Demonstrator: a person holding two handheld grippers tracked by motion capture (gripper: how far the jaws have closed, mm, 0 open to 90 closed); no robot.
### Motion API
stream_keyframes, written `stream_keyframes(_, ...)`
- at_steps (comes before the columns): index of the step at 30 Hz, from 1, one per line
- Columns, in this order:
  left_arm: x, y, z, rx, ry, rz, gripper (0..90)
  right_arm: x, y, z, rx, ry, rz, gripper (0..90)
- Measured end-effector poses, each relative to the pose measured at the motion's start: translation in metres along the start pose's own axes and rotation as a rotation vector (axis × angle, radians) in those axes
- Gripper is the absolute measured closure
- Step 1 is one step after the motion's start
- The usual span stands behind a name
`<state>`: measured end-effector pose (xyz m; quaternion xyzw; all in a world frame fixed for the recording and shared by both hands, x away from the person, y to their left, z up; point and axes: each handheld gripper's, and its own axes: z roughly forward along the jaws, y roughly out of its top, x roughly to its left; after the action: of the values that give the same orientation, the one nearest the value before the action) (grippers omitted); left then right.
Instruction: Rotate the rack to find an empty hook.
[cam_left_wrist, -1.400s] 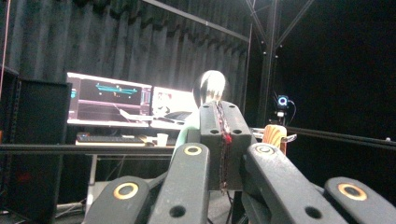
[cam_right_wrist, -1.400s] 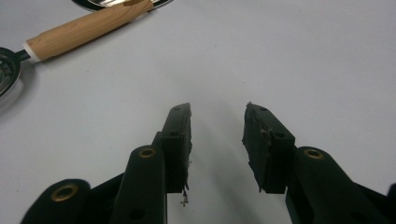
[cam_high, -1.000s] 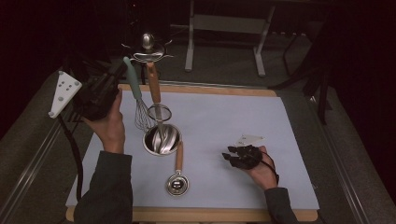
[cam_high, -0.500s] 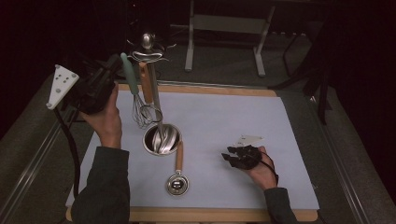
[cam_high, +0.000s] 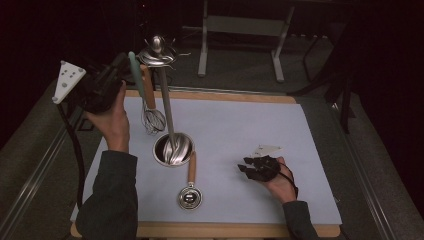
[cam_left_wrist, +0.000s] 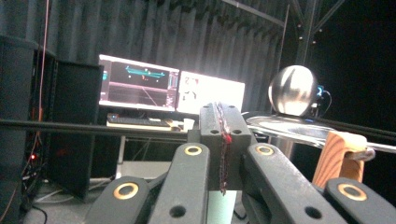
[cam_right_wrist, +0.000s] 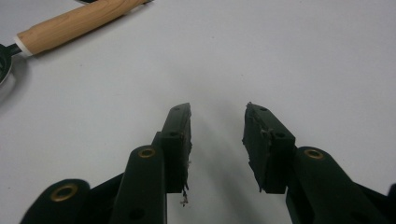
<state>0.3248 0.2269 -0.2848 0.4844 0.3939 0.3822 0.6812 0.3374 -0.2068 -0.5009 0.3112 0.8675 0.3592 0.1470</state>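
White paper covers the table (cam_high: 280, 125) beneath your grippers. Your left gripper (cam_high: 127, 65) is clamped on the whisk's (cam_high: 152, 120) mint handle, holding it beside the steel utensil rack (cam_high: 165, 100). Your right gripper (cam_right_wrist: 217, 135) rests half open and empty, with a wooden-handled strainer (cam_high: 190, 192) to its left.

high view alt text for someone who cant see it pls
A person's left tool holds a teal-handled whisk up beside a tall steel utensil stand, above a white mat. The right tool rests open on the mat, near a wooden-handled strainer.
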Motion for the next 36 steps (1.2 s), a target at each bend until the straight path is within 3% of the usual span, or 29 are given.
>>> stream_keyframes(14, 0.005, 0.003, 0.017, 0.041, 0.021, -0.034, 90.0, 0.000, 0.001, -0.003, -0.017, 0.003, 0.001, 61.3)
stream_keyframes(19, 0.006, 0.004, 0.016, 0.047, 0.022, -0.024, 90.0, -0.001, 0.000, -0.003, -0.016, 0.001, 0.006, 61.3)
stream_keyframes(27, 0.010, 0.004, 0.000, 0.056, 0.035, 0.011, 90.0, -0.003, 0.000, -0.006, -0.025, -0.001, 0.013, 61.2)
stream_keyframes(36, 0.020, -0.001, -0.024, 0.111, 0.059, 0.052, 89.3, -0.002, 0.000, -0.006, -0.020, -0.001, 0.014, 61.1)
